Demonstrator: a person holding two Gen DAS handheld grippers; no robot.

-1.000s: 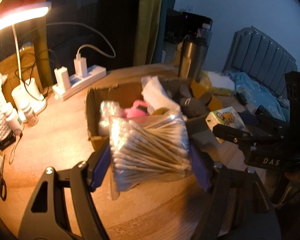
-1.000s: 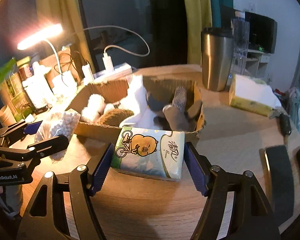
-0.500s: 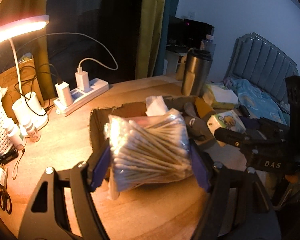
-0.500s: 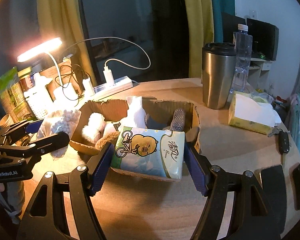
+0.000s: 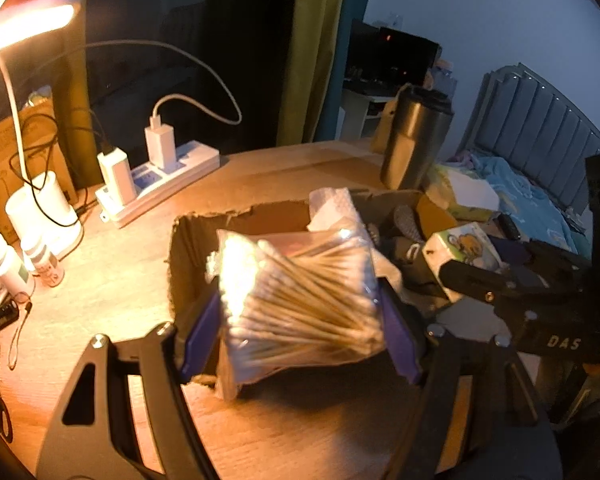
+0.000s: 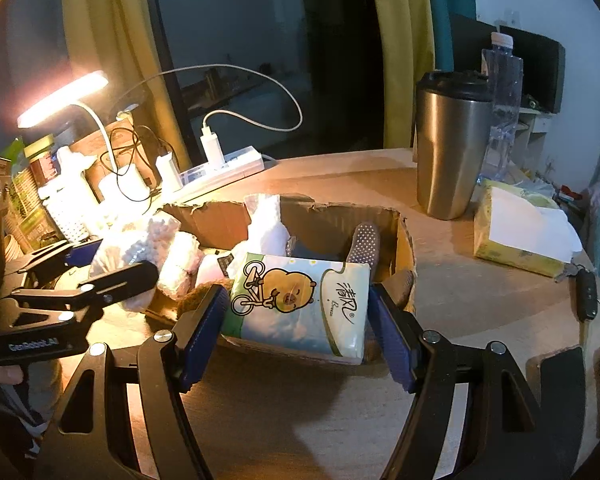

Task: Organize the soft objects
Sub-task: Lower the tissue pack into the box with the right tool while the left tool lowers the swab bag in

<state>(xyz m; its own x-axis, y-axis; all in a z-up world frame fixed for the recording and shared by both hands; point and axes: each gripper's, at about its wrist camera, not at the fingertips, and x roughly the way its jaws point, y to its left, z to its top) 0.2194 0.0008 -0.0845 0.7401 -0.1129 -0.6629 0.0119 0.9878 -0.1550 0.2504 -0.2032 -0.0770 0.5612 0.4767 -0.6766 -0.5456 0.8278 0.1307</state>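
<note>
The left gripper (image 5: 300, 304) has its jaws clamped on a bag of cotton swabs (image 5: 296, 296), and the right gripper (image 6: 300, 316) pinches a tissue pack (image 6: 300, 304). Both are held over the near edge of the cardboard box (image 6: 332, 216) on the desk (image 6: 480, 288), likely ready to drop in among the soft things already inside.

cotton swab bag (image 5: 300, 300) and tissue pack (image 6: 300, 304) now over box (image 6: 328, 216)

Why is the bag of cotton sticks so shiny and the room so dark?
In the left wrist view the desk lamp shines on the bag of cotton swabs, making white glare on its plastic, and the lamp looks smeared. In the right wrist view the tissue pack is evenly lit, with dark shadow below it.
</note>
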